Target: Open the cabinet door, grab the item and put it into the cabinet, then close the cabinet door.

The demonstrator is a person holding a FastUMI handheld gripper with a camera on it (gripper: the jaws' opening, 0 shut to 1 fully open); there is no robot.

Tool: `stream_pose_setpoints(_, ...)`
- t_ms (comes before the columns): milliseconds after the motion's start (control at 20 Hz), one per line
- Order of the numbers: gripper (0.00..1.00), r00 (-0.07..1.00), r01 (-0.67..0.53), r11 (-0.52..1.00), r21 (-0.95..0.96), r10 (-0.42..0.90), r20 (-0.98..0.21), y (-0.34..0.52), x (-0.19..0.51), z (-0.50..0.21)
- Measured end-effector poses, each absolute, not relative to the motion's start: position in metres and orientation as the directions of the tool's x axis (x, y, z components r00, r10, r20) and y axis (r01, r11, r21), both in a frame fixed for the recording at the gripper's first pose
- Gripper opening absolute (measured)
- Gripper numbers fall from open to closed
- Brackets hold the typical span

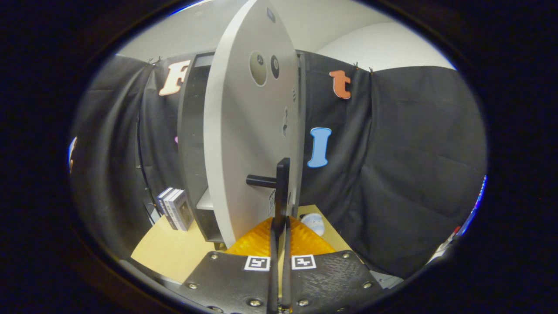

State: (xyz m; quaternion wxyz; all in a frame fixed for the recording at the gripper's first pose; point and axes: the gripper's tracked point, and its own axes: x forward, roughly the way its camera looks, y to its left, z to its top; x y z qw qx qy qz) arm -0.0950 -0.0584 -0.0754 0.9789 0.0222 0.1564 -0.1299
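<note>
Clamped nearly together, my gripper [281,226] pinches the black bar handle [281,187] of the pale grey cabinet door [244,144], both fingers pressing its lower end so I can swing the panel. It stands edge-on to me, partly open, the dark cabinet interior [192,144] showing beside it. On the light wooden table [174,253], left of the cabinet, waits the small stack of grey boxes [174,208], which I judge is the item to stow.

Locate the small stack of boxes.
The boxes stand upright on the table, left of the cabinet and its open door, beyond the tongs.
</note>
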Motion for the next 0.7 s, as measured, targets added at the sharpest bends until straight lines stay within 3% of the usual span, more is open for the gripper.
stream_pose_setpoints(700,0.03,0.835,0.45,0.889,-0.089,-0.454,-0.31,-0.113,-0.121,-0.08)
